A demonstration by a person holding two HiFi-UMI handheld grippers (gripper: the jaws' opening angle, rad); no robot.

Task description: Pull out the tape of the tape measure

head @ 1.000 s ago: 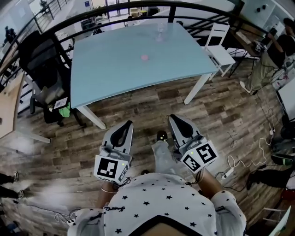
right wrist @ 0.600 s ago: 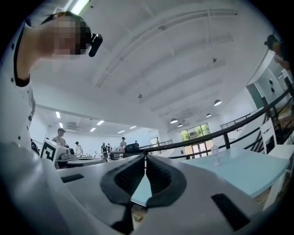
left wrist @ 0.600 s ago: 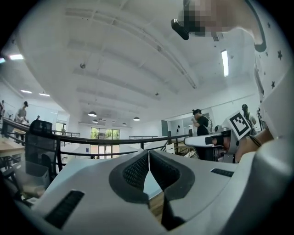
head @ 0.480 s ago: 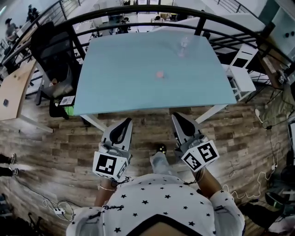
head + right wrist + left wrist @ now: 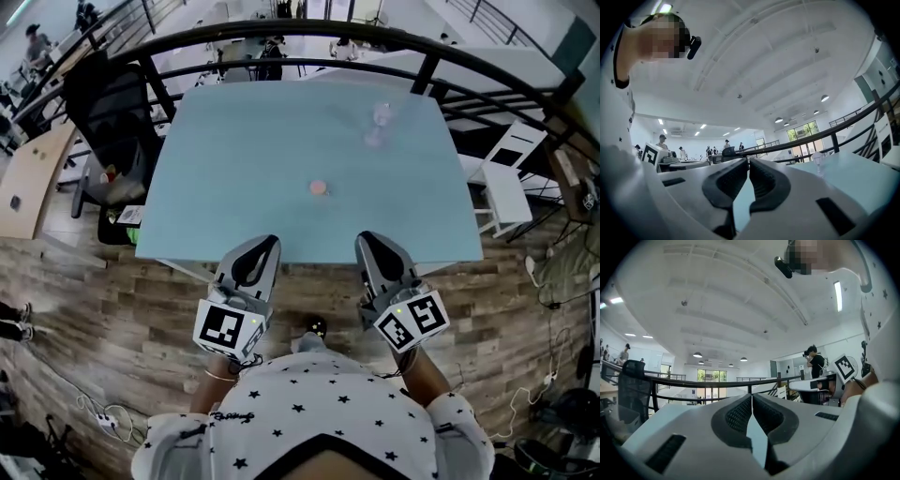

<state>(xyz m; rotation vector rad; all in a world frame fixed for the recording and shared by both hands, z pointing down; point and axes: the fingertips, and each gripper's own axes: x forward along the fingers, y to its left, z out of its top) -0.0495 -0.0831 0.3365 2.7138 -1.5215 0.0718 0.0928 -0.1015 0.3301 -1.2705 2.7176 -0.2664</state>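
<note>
A small round pink thing point(image 5: 319, 187), probably the tape measure, lies near the middle of the pale blue table point(image 5: 234, 178). It is too small to make out in detail. My left gripper point(image 5: 263, 246) hovers at the table's near edge, shut and empty, its fingertips meeting in the left gripper view point(image 5: 751, 397). My right gripper point(image 5: 369, 242) is level with it at the same edge, also shut with nothing in it point(image 5: 748, 161). Both point toward the table, well short of the pink thing.
A clear glass point(image 5: 380, 117) stands at the table's far right, also seen in the right gripper view point(image 5: 817, 160). A black railing point(image 5: 309, 33) curves behind the table. A black office chair point(image 5: 108, 112) stands left, a white chair point(image 5: 506, 173) right. Wood floor lies underfoot.
The person has walked up to the table: it has come nearer in the head view, and both shut grippers now reach its near edge.
</note>
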